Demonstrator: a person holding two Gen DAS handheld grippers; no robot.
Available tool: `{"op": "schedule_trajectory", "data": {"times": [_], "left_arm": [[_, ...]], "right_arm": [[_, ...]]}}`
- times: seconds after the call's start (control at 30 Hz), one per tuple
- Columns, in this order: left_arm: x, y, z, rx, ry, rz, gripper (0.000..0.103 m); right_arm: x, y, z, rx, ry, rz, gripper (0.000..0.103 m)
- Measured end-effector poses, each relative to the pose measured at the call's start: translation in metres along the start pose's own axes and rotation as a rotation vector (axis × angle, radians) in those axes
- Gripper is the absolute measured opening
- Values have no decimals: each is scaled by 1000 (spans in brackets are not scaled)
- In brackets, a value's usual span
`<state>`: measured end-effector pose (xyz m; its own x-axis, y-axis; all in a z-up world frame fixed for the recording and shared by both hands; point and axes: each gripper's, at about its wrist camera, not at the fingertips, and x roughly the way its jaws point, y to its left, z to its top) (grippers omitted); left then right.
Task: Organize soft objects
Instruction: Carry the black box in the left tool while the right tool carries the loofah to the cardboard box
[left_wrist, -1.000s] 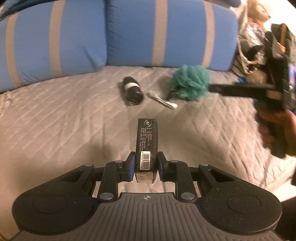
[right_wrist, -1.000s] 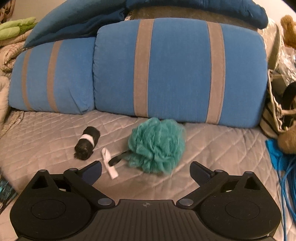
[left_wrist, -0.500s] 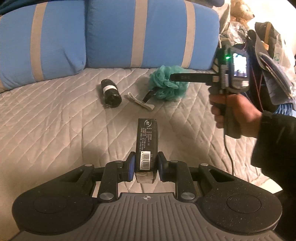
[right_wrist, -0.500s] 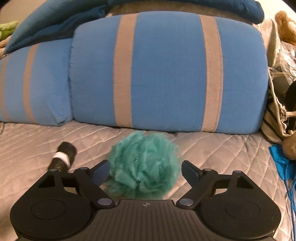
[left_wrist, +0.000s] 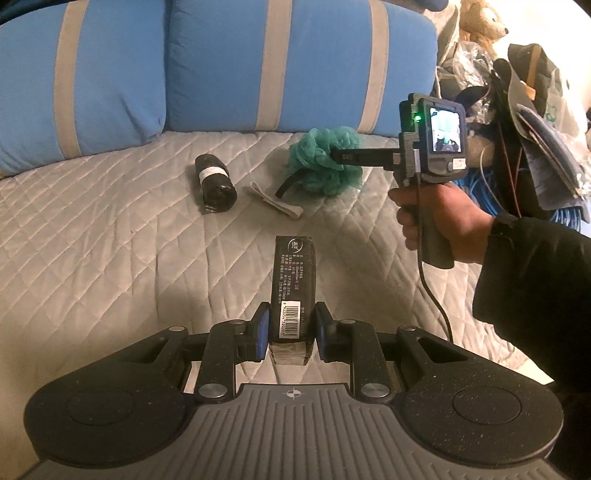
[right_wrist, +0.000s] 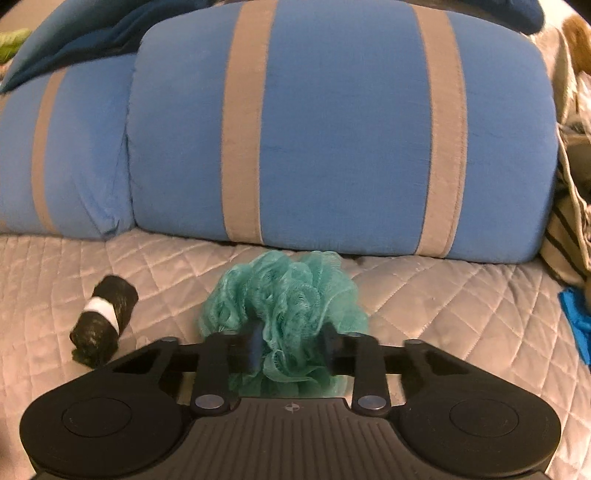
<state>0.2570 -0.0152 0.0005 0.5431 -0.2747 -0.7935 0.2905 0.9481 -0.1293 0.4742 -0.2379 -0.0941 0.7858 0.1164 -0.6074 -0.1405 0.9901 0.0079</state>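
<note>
Quilted grey bedding (left_wrist: 110, 240) lies before blue striped pillows (right_wrist: 332, 129). On it, the right gripper (right_wrist: 291, 345) has just been closing and pinches the teal bath sponge (right_wrist: 284, 291). The left gripper (left_wrist: 289, 328) clamps a black packet (left_wrist: 293, 284). A black roll (left_wrist: 214, 182) and white strip (left_wrist: 275, 201) lie left of the sponge.

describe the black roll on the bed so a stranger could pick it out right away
Start at the two blue pillows with tan stripes at the head of the grey quilted bedspread. Just in front of them, left of the teal mesh bath pouf, lies the black roll. Unlike the flat pale strip beside it, it is a short, dark cylinder with one white band around it.
</note>
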Motion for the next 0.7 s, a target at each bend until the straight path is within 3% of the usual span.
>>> {"op": "schedule_trajectory", "data": {"times": [0.17, 0.5, 0.7], "left_arm": [[3, 0, 1, -6, 8, 7, 25], [10, 1, 0, -6, 18, 17, 25], [13, 0, -1, -10, 17, 25, 25]], "right_arm": [[-6, 1, 0, -5, 1, -6, 16], [-43, 8, 5, -61, -49, -38, 14], [-68, 12, 6, -66, -26, -48, 14]]}}
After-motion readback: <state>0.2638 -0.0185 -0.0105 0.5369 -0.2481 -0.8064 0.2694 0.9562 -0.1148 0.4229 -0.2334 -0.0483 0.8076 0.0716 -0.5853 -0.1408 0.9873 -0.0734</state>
